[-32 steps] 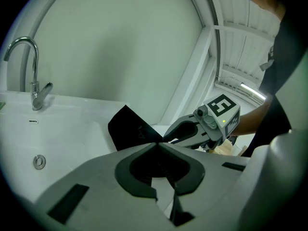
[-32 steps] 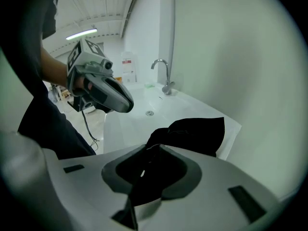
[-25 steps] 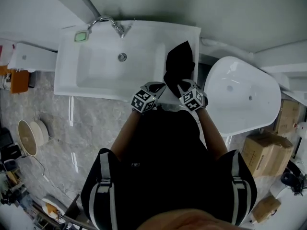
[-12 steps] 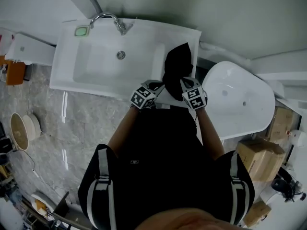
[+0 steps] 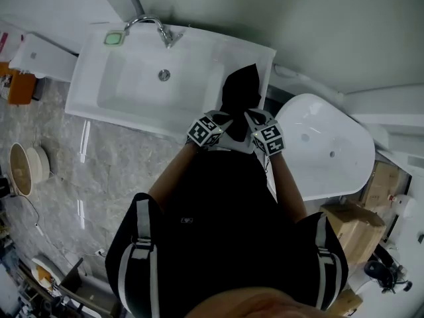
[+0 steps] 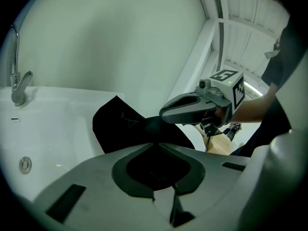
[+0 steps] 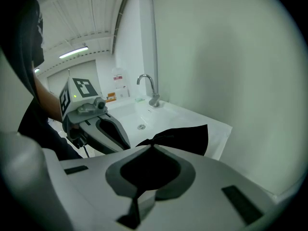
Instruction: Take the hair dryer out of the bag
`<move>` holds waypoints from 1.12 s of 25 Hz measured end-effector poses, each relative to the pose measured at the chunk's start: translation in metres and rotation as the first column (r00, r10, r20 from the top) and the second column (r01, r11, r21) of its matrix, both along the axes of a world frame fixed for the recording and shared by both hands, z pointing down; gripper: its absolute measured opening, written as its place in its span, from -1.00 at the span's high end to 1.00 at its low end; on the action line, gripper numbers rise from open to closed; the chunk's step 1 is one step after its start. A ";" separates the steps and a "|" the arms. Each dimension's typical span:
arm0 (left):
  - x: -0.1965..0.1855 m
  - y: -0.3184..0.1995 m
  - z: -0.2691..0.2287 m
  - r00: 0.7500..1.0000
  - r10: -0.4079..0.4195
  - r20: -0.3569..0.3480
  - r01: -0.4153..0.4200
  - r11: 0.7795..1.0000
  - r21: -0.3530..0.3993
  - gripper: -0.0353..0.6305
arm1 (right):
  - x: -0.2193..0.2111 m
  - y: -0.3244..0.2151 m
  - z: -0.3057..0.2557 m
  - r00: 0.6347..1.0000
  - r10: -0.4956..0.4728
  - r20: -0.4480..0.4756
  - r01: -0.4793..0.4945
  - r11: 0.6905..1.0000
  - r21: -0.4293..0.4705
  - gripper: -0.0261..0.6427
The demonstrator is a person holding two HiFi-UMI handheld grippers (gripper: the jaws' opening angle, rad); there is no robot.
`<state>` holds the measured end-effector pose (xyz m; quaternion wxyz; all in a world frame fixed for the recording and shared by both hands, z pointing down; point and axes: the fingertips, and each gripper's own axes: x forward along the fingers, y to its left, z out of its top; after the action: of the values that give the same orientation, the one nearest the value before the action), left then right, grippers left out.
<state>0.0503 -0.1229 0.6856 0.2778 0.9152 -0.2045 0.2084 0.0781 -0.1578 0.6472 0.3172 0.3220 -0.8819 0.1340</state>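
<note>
One limp, matte black fabric bag point(image 5: 242, 91) lies on the right ledge of one glossy white rectangular sink point(image 5: 126, 91). My left gripper point(image 6: 156, 144) and right gripper point(image 7: 147, 146) both clamp its near edge. The hair dryer is hidden from view.

Black cloth bag point(image 5: 242, 91), soft and flat, lying on the right ledge of the white sink point(image 5: 129, 116), far end fanned toward the wall, near end bunched, pinched by the left gripper point(image 5: 224, 119) and right gripper point(image 5: 250, 117)
</note>
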 end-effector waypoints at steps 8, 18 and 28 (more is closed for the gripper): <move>0.018 -0.021 0.021 0.992 -0.066 0.112 0.072 0.996 -0.047 0.64 | 0.009 0.000 -0.007 0.998 -0.001 0.070 0.003 1.000 -0.026 0.72; 0.035 -0.037 0.051 0.962 -0.112 0.251 0.138 0.987 -0.085 0.39 | 0.013 0.000 -0.012 0.994 0.007 0.110 -0.001 0.999 -0.049 0.72; 0.046 -0.044 0.089 0.930 -0.100 0.354 0.141 0.986 -0.091 0.28 | 0.015 0.006 -0.008 0.994 -0.021 0.108 0.030 0.997 -0.077 0.72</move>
<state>0.0962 -0.1666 0.7747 0.3018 0.8319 -0.2940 0.3611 0.0929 -0.1520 0.6388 0.2834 0.2902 -0.8958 0.1817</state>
